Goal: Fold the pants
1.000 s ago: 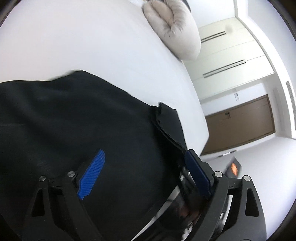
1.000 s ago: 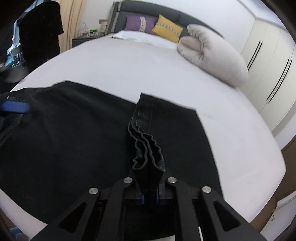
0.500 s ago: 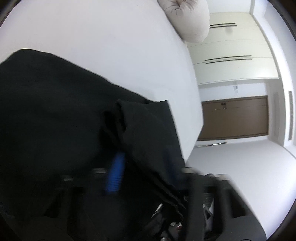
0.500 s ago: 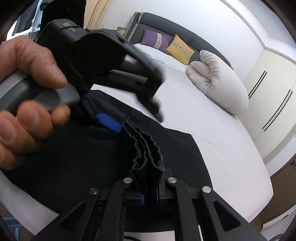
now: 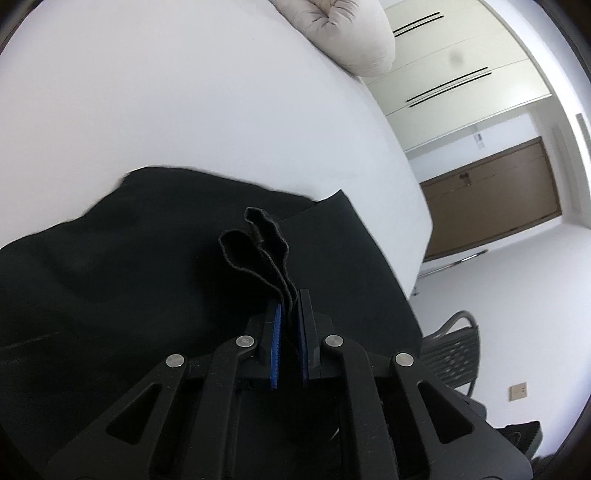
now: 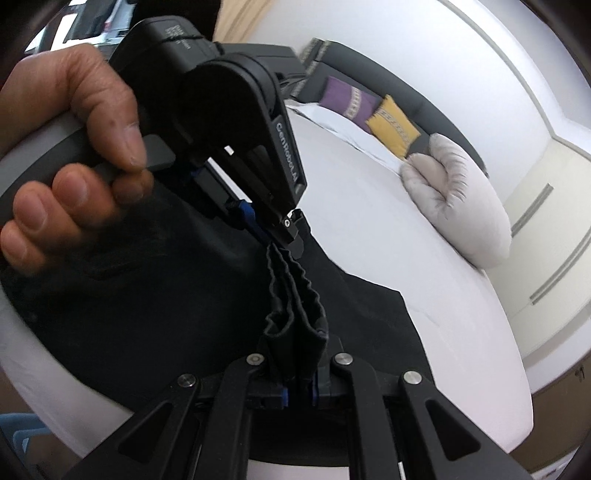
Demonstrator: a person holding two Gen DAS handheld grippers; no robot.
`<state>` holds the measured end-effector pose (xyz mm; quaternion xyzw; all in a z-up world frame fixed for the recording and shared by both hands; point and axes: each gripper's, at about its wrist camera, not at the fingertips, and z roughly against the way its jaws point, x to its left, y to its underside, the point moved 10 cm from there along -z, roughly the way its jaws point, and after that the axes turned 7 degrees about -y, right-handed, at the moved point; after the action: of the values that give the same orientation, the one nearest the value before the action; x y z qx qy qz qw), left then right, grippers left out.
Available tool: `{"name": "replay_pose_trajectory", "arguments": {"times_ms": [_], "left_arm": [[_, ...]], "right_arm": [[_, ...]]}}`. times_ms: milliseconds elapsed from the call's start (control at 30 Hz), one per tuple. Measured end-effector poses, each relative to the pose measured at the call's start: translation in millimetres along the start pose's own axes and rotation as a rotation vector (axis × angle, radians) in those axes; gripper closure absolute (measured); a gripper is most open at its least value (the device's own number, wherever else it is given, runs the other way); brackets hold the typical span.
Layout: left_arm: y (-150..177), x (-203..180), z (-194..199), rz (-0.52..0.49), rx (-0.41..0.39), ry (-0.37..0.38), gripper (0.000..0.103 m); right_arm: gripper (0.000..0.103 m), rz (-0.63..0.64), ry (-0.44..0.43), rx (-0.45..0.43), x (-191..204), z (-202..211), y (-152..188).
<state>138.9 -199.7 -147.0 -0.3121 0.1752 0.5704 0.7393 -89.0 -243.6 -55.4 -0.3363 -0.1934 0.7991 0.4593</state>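
Observation:
Black pants (image 5: 129, 266) lie spread on a white bed (image 5: 184, 92). My left gripper (image 5: 290, 306) is shut on a bunched hem of the pants, which sticks up between its blue pads. My right gripper (image 6: 297, 387) is shut on a pleated bunch of the same pants (image 6: 295, 295). In the right wrist view the left gripper (image 6: 273, 229), held by a hand (image 6: 70, 147), pinches the far end of that same raised fold. Both grippers hold the fabric lifted above the rest of the pants (image 6: 147, 295).
A rolled beige duvet (image 6: 458, 218) lies at the bed's far right, also in the left wrist view (image 5: 343, 33). Purple and yellow cushions (image 6: 369, 110) lean on a dark headboard. White wardrobe doors (image 5: 461, 74), a brown door (image 5: 491, 199) and a chair (image 5: 450, 354) stand beyond the bed's edge.
My left gripper came over from the left, closed on the pants' edge close to my right gripper, and the fold has risen. My right gripper stayed shut on the pants.

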Motion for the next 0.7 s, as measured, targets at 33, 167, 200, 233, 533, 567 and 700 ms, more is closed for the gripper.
{"name": "replay_pose_trajectory", "arguments": {"times_ms": [33, 167, 200, 233, 533, 567, 700], "left_arm": [[1.6, 5.6, 2.6, 0.007, -0.001, -0.006, 0.097], [7.4, 27.0, 10.2, 0.049, -0.012, -0.022, 0.097], [7.4, 31.1, 11.1, 0.056, -0.017, -0.028, 0.097], [7.0, 33.9, 12.6, 0.059, -0.021, -0.032, 0.097], [12.0, 54.3, 0.7, 0.101, -0.023, -0.047, 0.097], [12.7, 56.8, -4.1, 0.105, -0.019, -0.051, 0.096], [12.6, 52.1, -32.1, 0.153, -0.018, -0.05, 0.093]], "right_arm": [[0.094, 0.011, -0.012, 0.003, 8.3, -0.7, -1.2], [0.094, 0.057, -0.053, 0.02, 40.8, -4.8, -6.5], [0.094, 0.064, -0.061, 0.026, 47.9, -6.3, -8.2], [0.094, 0.068, -0.066, 0.027, 52.1, -6.9, -10.3], [0.093, 0.113, -0.094, 0.07, 75.8, -14.9, -8.9], [0.093, 0.118, -0.106, 0.089, 80.7, -19.3, -4.8], [0.087, 0.134, -0.106, 0.125, 81.1, -28.3, 3.4]]}}
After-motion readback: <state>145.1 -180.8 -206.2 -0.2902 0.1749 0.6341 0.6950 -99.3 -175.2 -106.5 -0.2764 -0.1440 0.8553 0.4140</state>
